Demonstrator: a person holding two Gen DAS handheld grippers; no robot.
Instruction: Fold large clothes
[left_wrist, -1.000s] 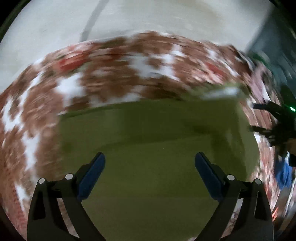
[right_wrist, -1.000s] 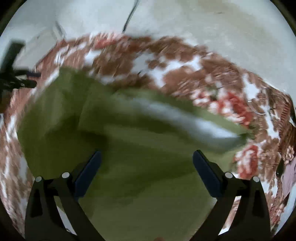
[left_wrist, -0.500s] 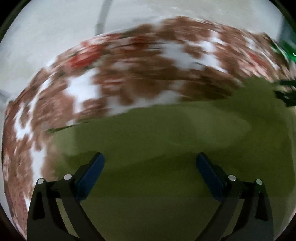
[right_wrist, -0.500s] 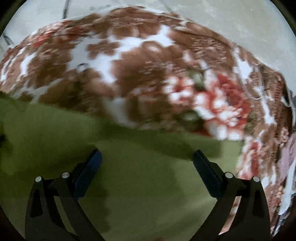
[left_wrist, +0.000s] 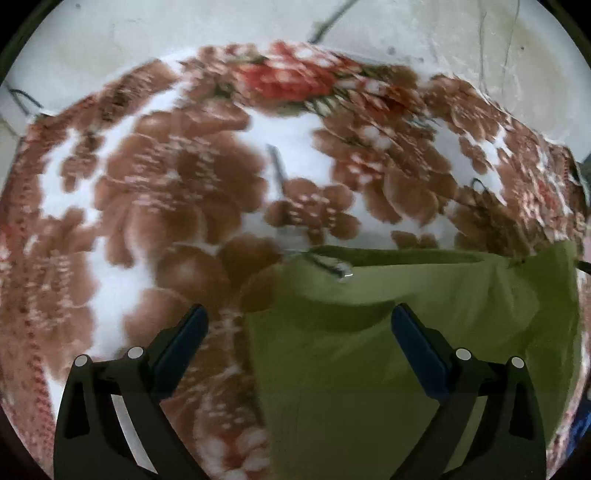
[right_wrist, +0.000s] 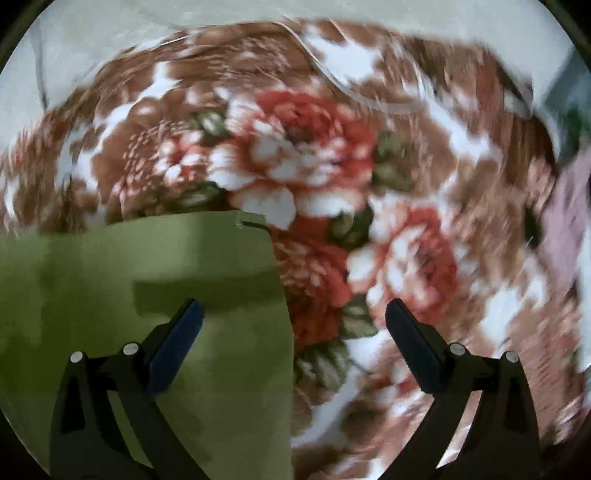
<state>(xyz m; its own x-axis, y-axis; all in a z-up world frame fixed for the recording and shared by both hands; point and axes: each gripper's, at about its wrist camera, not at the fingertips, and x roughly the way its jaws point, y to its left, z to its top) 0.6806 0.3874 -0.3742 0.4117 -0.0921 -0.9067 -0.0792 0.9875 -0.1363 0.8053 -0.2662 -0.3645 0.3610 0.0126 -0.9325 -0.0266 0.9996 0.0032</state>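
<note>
An olive-green garment (left_wrist: 388, 350) lies flat on a brown, white and red floral blanket (left_wrist: 166, 192). In the left wrist view its left edge runs up between the fingers, and a small zipper pull (left_wrist: 340, 272) shows at its far edge. My left gripper (left_wrist: 297, 347) is open and empty above that edge. In the right wrist view the green garment (right_wrist: 147, 288) fills the lower left, with its right edge between the fingers. My right gripper (right_wrist: 293, 343) is open and empty above that edge.
The floral blanket (right_wrist: 369, 166) covers the surface around the garment. A pale wall (left_wrist: 184, 33) stands behind it. A pinkish cloth (right_wrist: 565, 221) lies at the far right of the right wrist view.
Both grippers have swung outward: the left one to the garment's left edge, the right one to its right edge. The garment now lies flat and still.
</note>
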